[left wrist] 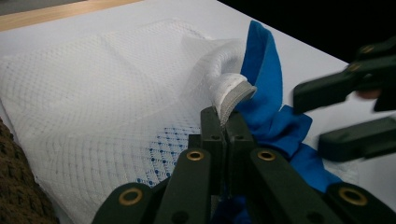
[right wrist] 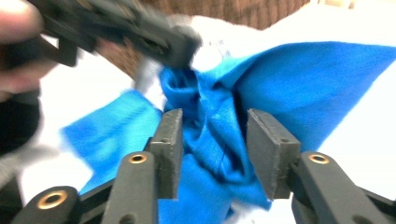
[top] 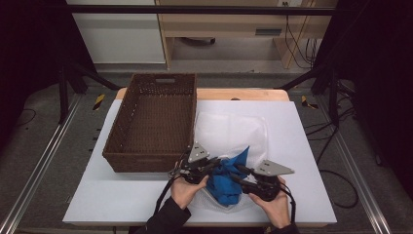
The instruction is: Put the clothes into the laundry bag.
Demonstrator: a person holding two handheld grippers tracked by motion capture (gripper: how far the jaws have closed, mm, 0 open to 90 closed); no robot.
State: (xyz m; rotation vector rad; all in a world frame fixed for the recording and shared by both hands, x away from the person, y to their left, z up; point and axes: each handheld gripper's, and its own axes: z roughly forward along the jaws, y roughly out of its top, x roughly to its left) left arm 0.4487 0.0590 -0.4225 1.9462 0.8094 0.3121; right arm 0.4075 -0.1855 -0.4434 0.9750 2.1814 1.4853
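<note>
Blue cloth [top: 229,181] bunched lower centre of worktop [top: 302,146], half inside white mesh bag [top: 229,131]. Left gripper [top: 210,165] clamped shut on bag's mouth hem. Right gripper [top: 238,175] nearer cloth, jaws parted astride fold, not pinching; bag mouth lies upper left.

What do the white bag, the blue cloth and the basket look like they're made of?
The bag looks like fine white mesh, probably synthetic: a net pattern shows, with blue showing through, and its edge has a woven hem. The cloth looks like soft, matte knit or cotton-like fabric, since it bunches in loose folds. The basket looks like dark brown woven wicker or rattan; a plastic imitation can't be ruled out.
</note>
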